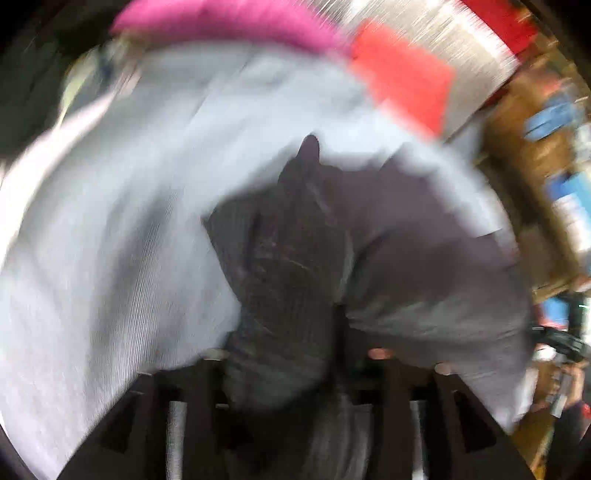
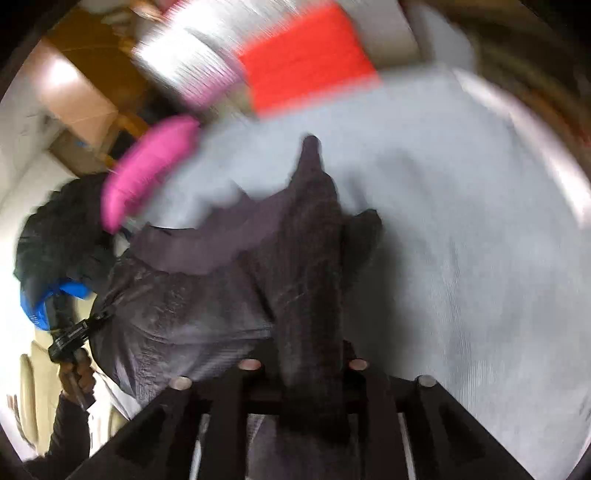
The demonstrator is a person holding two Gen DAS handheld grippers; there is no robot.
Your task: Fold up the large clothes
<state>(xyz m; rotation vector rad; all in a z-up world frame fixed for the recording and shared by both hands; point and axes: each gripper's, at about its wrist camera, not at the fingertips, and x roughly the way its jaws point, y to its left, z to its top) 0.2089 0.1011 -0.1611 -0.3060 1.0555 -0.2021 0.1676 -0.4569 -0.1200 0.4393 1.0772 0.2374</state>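
A dark grey garment [image 1: 424,258] hangs over a pale grey-blue sheet [image 1: 110,240]. My left gripper [image 1: 310,155] is shut on a bunched fold of the dark garment, which wraps its fingers. In the right wrist view, my right gripper [image 2: 312,147] is likewise shut on the dark garment [image 2: 184,295], above the same pale sheet [image 2: 461,258]. Both views are motion-blurred. The other hand and its gripper [image 2: 70,339] show at the lower left of the right wrist view.
A pink item [image 1: 229,22] and a red folded item [image 1: 402,81] lie at the far edge of the sheet; they also show in the right wrist view as pink [image 2: 147,170] and red [image 2: 306,55]. Brown cardboard boxes [image 2: 81,85] stand beyond.
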